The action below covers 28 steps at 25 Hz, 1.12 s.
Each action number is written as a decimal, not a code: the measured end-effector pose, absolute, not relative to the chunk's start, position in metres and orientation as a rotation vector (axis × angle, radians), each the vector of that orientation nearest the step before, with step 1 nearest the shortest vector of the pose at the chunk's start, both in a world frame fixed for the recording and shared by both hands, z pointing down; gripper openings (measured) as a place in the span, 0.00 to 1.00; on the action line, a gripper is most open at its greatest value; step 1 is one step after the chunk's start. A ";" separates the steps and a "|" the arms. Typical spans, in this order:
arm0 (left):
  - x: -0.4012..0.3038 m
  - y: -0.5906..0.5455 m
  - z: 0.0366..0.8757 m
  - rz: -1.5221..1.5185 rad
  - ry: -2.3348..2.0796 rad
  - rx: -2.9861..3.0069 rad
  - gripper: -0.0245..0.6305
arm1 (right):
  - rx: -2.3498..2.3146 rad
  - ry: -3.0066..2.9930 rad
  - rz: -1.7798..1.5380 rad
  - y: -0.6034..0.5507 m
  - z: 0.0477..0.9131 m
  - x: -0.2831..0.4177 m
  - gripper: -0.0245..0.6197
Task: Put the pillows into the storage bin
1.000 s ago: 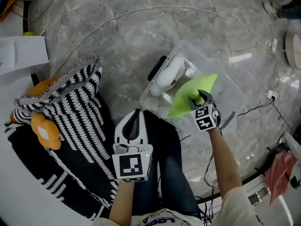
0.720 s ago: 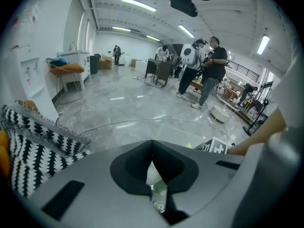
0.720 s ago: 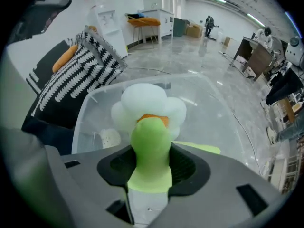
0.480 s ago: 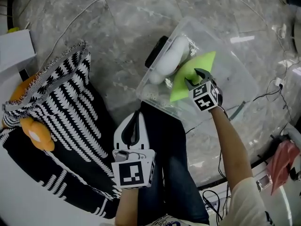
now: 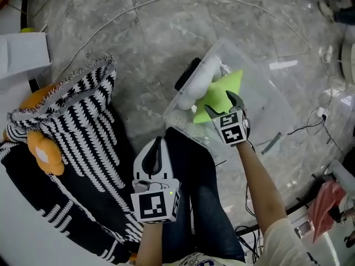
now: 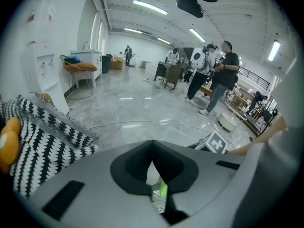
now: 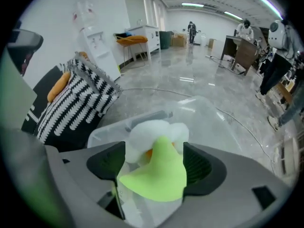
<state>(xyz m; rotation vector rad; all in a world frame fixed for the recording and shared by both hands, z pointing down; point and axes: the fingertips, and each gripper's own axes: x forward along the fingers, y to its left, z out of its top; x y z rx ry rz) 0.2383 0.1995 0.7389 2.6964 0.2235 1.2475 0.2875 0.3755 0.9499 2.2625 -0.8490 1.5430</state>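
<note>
A clear plastic storage bin [image 5: 270, 87] stands on the grey floor with a white plush pillow [image 5: 197, 81] inside it. On top lies a lime-green pillow [image 5: 218, 95], tilted against the white one. My right gripper [image 5: 223, 102] hangs over the bin; its jaws have just been opening and stand wide, with the green pillow [image 7: 156, 175] loose between them and the white pillow [image 7: 151, 128] behind it. My left gripper [image 5: 156, 144] is shut and empty, low over the person's legs; in the left gripper view [image 6: 152, 161] its jaws meet. A black-and-white striped pillow [image 5: 83, 121] lies at the left.
An orange plush [image 5: 44, 151] rests against the striped pillow. A thin cable [image 5: 138, 10] curves over the floor behind the bin. A white box [image 5: 22, 51] sits at the upper left, a red cloth [image 5: 321, 204] at the lower right. People stand far off [image 6: 223, 75].
My right gripper moved left and down over the bin with the green pillow, and its jaws opened wide. The left gripper sank slightly.
</note>
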 end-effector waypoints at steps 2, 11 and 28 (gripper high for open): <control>0.247 0.192 0.713 1.198 0.184 2.721 0.06 | 2.354 -0.836 1.486 0.369 0.907 0.296 0.64; 0.258 0.140 0.548 0.932 -0.084 2.831 0.06 | 2.635 -0.918 1.122 0.326 0.660 0.308 0.63; 0.065 -0.048 0.321 0.446 -0.937 2.772 0.06 | 2.457 -1.653 0.519 0.066 0.369 0.216 0.63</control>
